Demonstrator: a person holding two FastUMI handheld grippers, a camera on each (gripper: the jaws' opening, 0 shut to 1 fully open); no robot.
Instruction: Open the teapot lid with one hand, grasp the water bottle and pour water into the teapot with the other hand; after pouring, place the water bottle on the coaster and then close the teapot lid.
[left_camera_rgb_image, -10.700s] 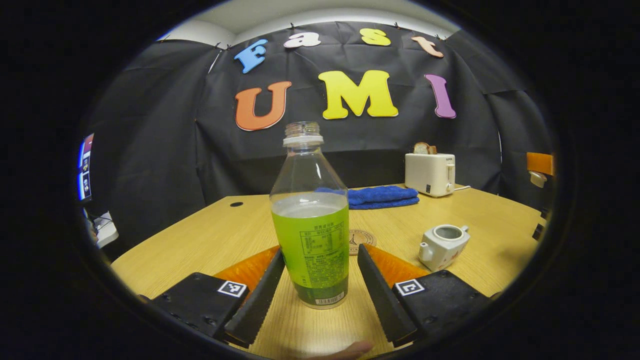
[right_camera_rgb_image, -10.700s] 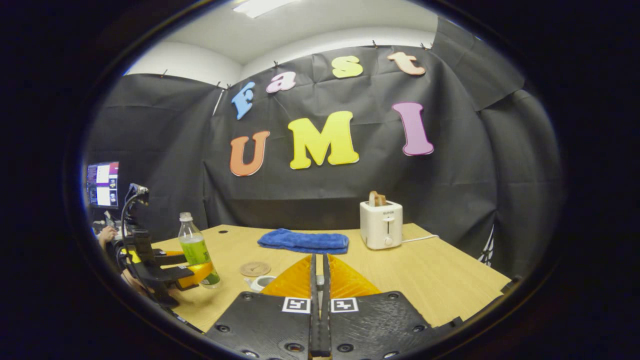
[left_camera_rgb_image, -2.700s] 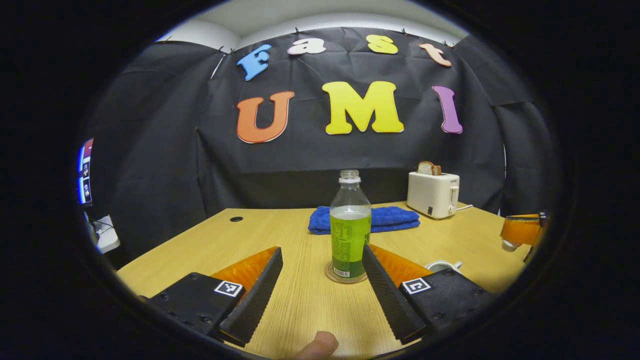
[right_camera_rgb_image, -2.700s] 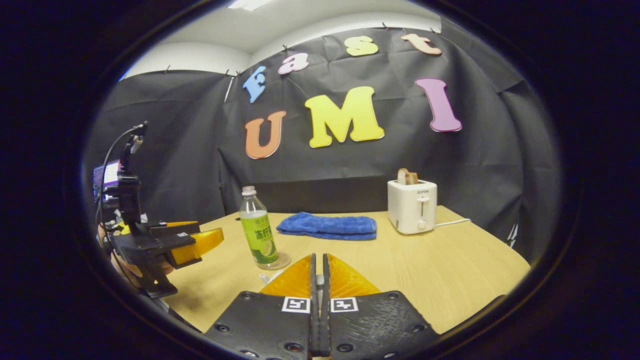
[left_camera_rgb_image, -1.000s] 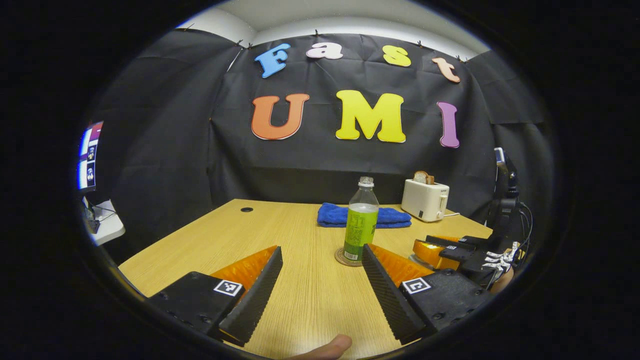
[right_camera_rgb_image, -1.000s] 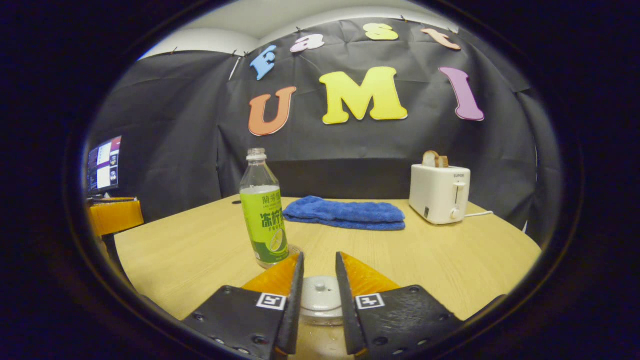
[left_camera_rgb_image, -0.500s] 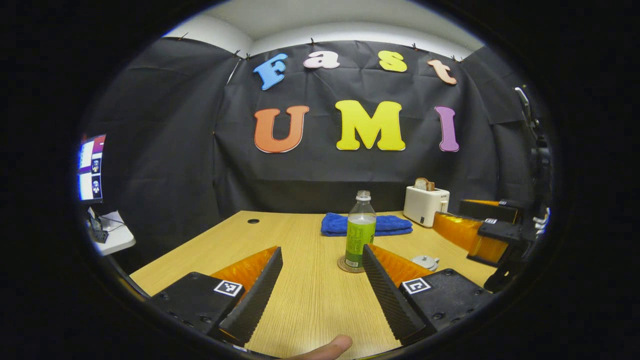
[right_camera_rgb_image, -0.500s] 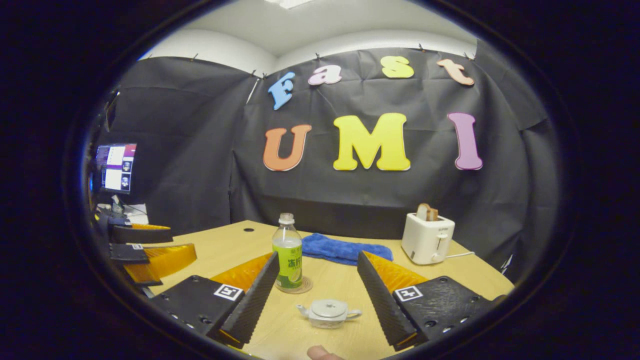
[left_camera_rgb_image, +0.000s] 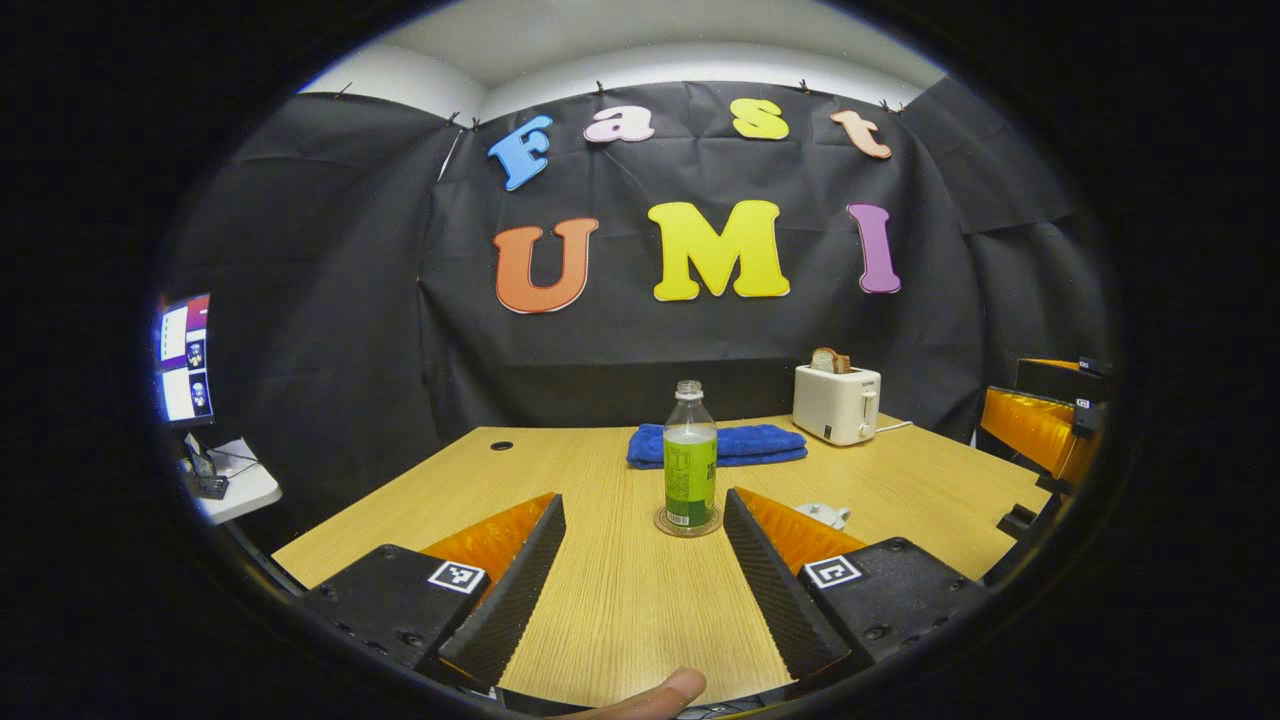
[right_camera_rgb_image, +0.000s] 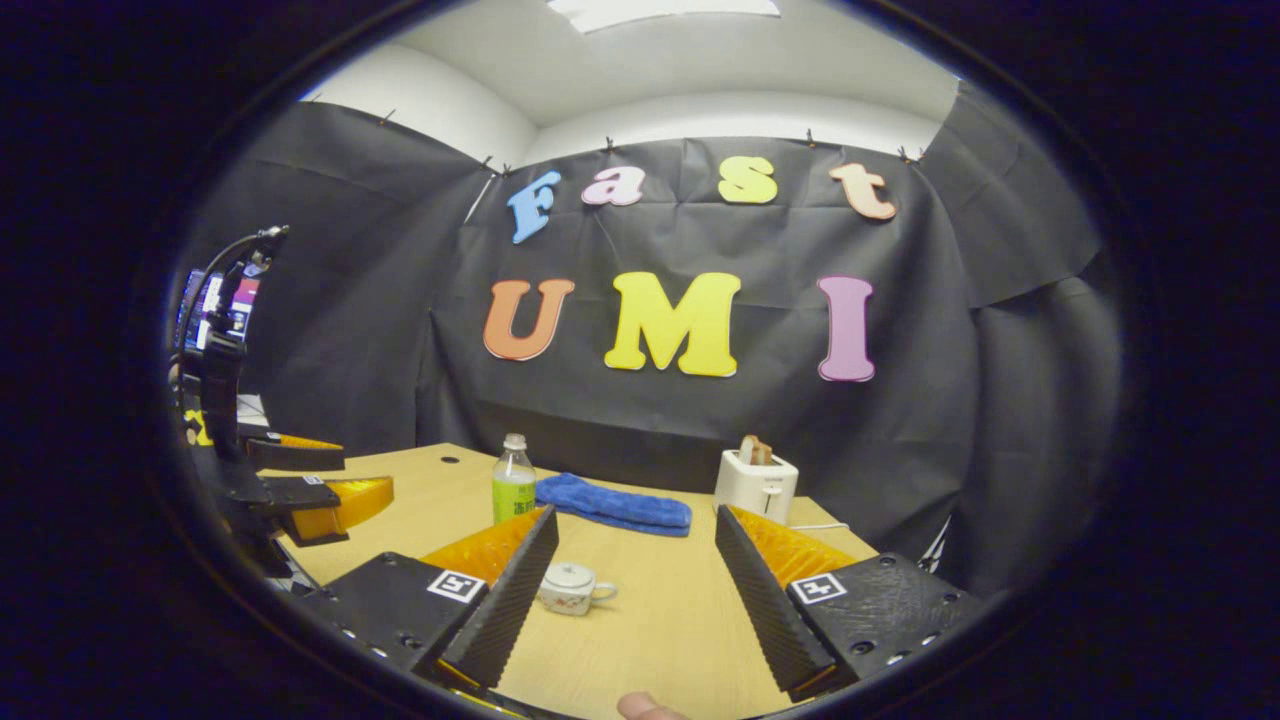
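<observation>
While both tongs gape, teapot (right_camera_rgb_image: 572, 587) seems lidded.

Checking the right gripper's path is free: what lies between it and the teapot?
Bare table in the right gripper view. The open right gripper has the lidded teapot just ahead, by one finger.

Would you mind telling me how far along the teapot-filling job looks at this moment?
It looks essentially finished. The water bottle stands upright on the coaster, uncapped. The teapot sits on the table with its lid on. Nothing is in hand: the left hand-held gripper and right hand-held gripper are both open, clear of bottle and teapot. Nothing visible seems left.
</observation>
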